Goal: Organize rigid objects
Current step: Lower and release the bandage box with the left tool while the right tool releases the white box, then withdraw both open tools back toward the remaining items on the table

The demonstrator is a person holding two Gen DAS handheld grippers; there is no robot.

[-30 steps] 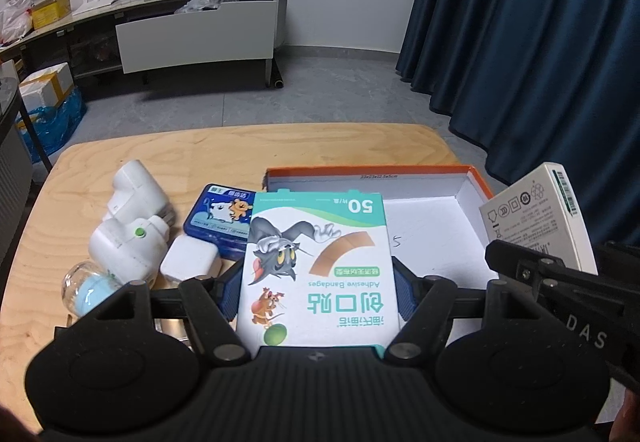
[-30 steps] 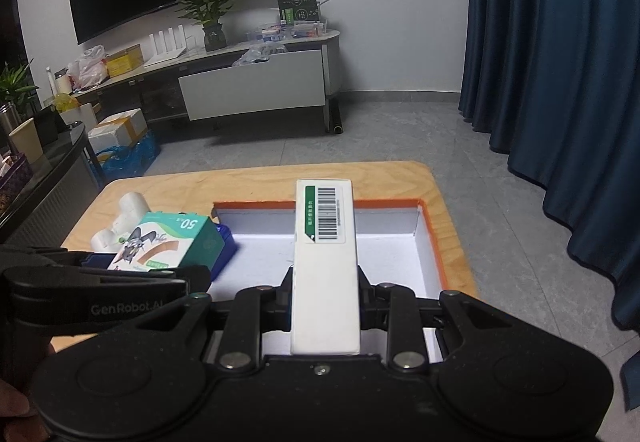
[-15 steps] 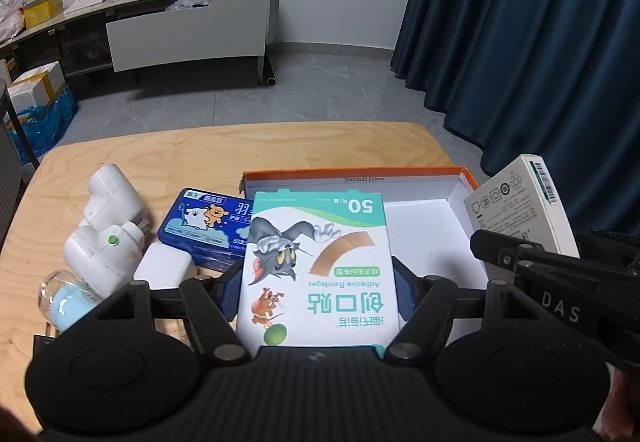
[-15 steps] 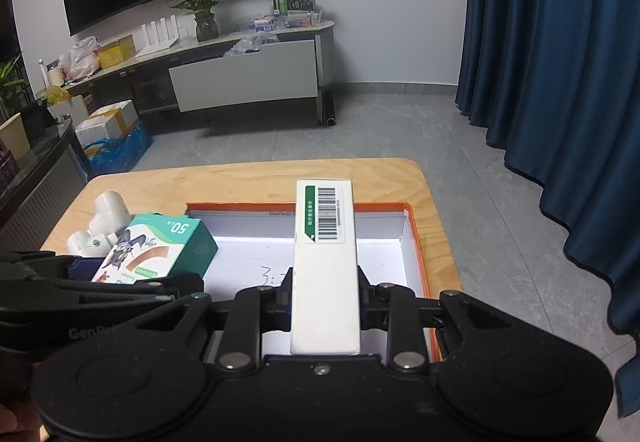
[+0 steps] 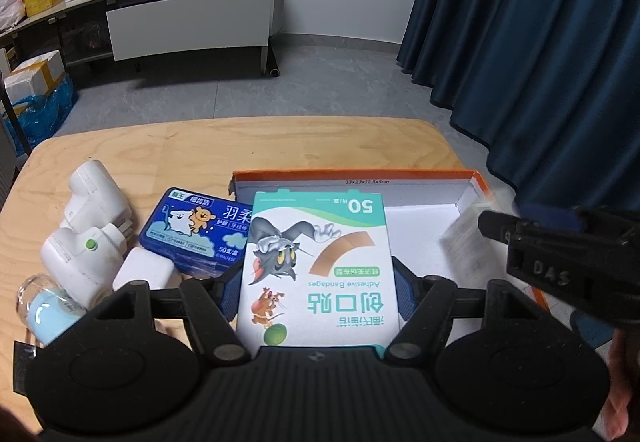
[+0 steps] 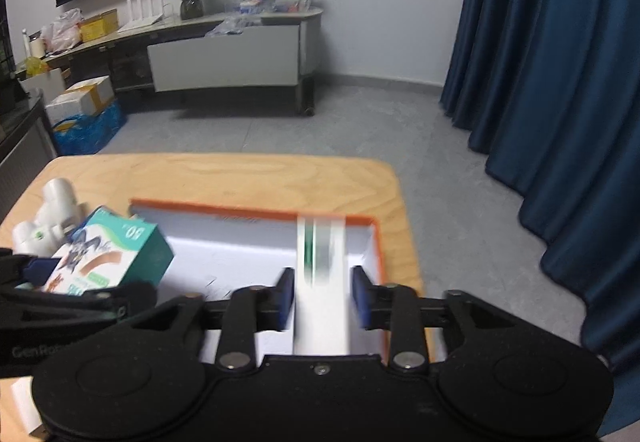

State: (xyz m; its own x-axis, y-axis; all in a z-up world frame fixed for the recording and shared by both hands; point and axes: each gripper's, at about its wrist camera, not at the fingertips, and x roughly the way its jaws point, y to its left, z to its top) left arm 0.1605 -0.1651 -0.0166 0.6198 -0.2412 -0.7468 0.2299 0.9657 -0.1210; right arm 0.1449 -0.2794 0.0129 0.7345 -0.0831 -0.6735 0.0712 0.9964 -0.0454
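In the right wrist view, the right gripper [image 6: 322, 296] has its pads apart around a blurred white box [image 6: 320, 282], seemingly loose, above the orange-rimmed tray [image 6: 256, 210], with the bandage box [image 6: 116, 258] left.

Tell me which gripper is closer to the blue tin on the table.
Left. The left gripper, holding the bandage box, sits just beside the blue tin; the right gripper is over the orange-rimmed tray, farther away.
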